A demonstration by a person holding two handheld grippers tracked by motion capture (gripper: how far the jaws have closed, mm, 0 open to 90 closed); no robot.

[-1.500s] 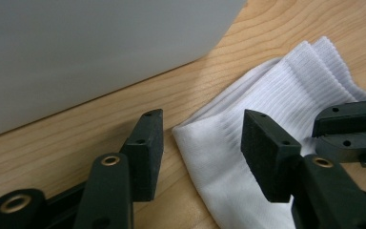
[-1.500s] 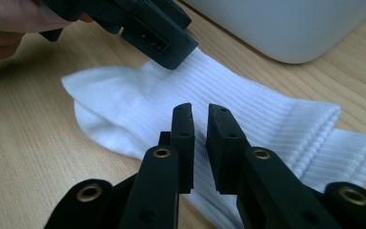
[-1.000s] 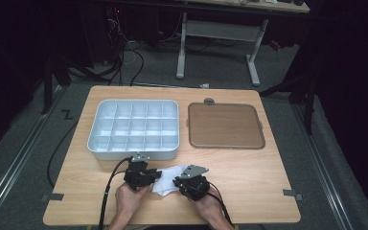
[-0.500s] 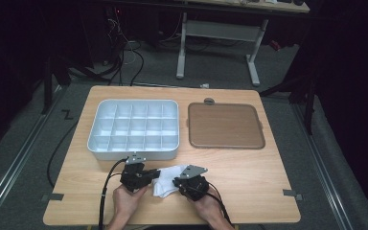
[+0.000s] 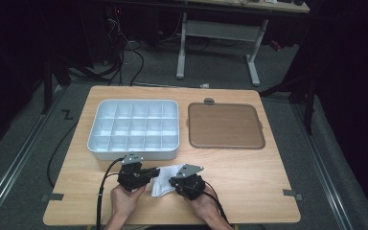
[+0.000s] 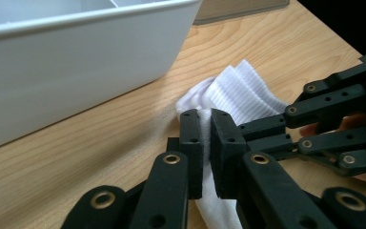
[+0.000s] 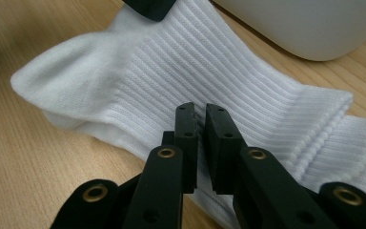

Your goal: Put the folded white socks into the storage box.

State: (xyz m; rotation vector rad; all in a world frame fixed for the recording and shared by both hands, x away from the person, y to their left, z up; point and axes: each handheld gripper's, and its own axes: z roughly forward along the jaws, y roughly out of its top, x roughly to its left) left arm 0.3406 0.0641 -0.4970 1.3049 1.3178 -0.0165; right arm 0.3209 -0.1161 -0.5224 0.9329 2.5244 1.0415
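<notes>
A white ribbed sock [image 5: 164, 181] lies on the wooden table near its front edge, between my two grippers. My left gripper [image 5: 151, 173] comes in from the left and is shut on one end of the sock [image 6: 243, 90], with fabric pinched between its jaws [image 6: 206, 125]. My right gripper [image 5: 173, 182] comes in from the right. In the right gripper view its jaws [image 7: 199, 125] are pressed together on the sock's near edge [image 7: 171, 76]. The two grippers face each other, tips close. A hand holds each one.
A white compartment tray [image 5: 95, 143] stands just behind the grippers, its wall close in the left gripper view [image 6: 76, 71]. A brown flat tray [image 5: 225, 125] lies to its right. Bare wood [image 5: 258, 177] extends to the right of the hands.
My left gripper has risen slightly with its end of the sock. The right gripper has stayed where it was.
</notes>
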